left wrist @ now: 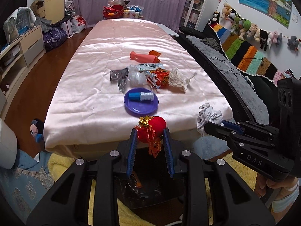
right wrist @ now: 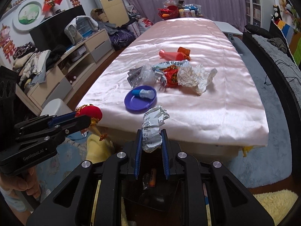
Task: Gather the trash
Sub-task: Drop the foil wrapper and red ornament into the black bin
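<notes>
My left gripper (left wrist: 150, 131) is shut on a red ball ornament (left wrist: 153, 128) with gold trim and a red tassel, held in front of the table's near edge. My right gripper (right wrist: 151, 131) is shut on a crumpled printed receipt (right wrist: 153, 126), also just off the near edge. Below both grippers sits a dark bin (left wrist: 148, 192) with a wrapper inside. More trash lies mid-table: a crumpled white wrapper (left wrist: 178, 79), a red-orange wrapper (left wrist: 161, 77), clear plastic (left wrist: 135, 76), silver foil packs (left wrist: 118, 75) and a pink tube (left wrist: 143, 56).
A purple plate (left wrist: 141, 107) holds a small blue and silver bottle (left wrist: 142, 96). The table wears a pink satin cloth (left wrist: 94, 98). A dark sofa (left wrist: 225, 66) runs along the right, a low cabinet (left wrist: 22, 49) along the left. Yellow rug (right wrist: 274, 201) lies underfoot.
</notes>
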The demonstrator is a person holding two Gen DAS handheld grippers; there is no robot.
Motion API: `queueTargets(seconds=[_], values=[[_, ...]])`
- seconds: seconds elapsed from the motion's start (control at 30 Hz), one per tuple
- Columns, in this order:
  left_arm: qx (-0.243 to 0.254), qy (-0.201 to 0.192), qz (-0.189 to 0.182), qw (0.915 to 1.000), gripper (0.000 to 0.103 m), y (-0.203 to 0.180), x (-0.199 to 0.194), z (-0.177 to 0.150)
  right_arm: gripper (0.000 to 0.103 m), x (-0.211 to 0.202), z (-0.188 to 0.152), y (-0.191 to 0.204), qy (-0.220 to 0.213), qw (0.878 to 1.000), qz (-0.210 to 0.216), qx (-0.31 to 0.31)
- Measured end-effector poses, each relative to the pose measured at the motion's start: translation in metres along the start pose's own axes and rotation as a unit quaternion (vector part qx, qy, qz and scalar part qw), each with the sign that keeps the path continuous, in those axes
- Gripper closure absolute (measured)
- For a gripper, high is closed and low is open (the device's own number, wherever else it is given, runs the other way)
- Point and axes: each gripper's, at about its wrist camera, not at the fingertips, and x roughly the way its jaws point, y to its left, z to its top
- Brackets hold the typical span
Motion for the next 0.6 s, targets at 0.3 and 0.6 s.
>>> queueTargets(seconds=[0.3,0.6], values=[[-0.014,0.067,-0.006,0.9976,0.077,0.009,0.040,-0.049,0.082,0.035,-0.039,-0.004,0.059,0.998,-0.002,0.023],[-0.018,0.130,-0.006,0.9914,0.077,0.012,0.078,-0.084,0.082,0.055,-0.059,-0.005,0.101,0.994,0.003,0.035]])
